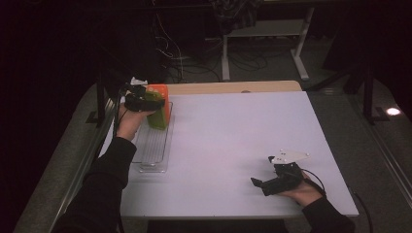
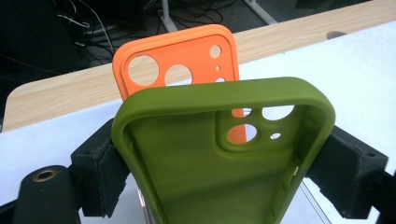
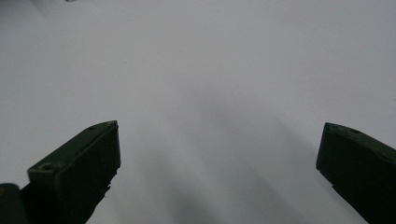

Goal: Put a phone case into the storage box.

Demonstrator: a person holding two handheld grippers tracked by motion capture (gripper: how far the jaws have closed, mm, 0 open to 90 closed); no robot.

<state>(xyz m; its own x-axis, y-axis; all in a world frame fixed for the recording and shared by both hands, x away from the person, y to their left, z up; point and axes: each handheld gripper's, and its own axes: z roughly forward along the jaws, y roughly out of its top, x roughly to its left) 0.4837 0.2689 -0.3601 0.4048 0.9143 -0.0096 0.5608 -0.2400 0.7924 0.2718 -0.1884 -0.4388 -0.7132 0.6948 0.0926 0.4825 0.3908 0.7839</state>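
My left gripper is shut on an olive-green phone case, its pads pressing both long sides. The green phone case is held upright over the far end of a clear slotted rack. Just behind it stands an orange phone case with round camera cut-outs, upright in the rack; the orange phone case peeks out past the gripper. My right gripper rests low at the table's near right, jaws open with nothing between them. The right gripper faces bare white table.
The white table top has a wooden strip along its far edge. The clear rack lies along the left side. Beyond the table are desk legs and cables on a dark floor.
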